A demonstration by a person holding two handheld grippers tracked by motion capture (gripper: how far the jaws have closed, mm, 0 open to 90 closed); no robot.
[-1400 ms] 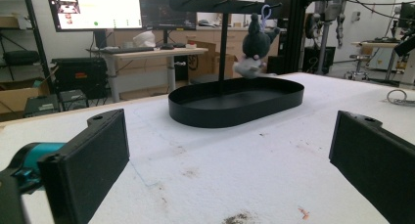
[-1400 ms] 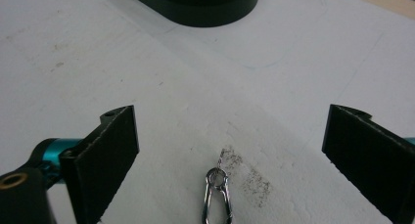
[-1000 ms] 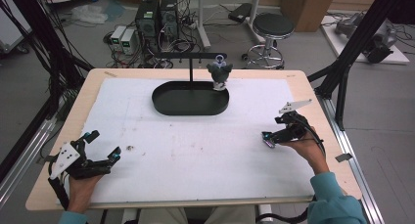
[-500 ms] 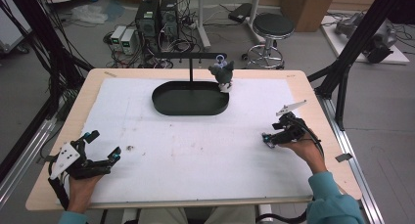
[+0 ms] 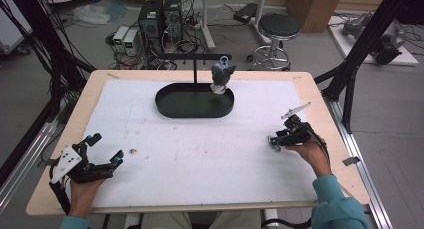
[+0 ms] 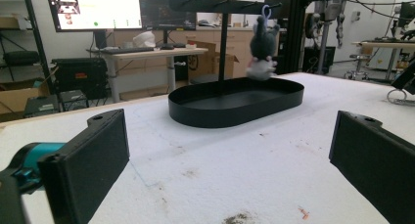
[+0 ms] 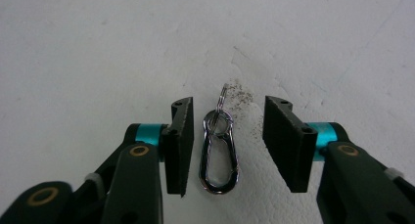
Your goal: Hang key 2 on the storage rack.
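Right gripper (image 5: 276,141) barely shifted at the right edge of the high view, but its jaws have just been closing in on the metal carabiner clip (image 7: 219,153) lying flat between them, not touching yet. Left gripper (image 5: 102,150) sits wide open, lower left. Loads of bare white table cover (image 5: 200,154) between them; black tray (image 5: 195,101) sits farther up.

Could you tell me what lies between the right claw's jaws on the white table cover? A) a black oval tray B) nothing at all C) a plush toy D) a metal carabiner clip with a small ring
D: in the right gripper view, the metal carabiner clip lies flat between the jaws of the right claw, whose jaws have just been closing and do not yet press on it.
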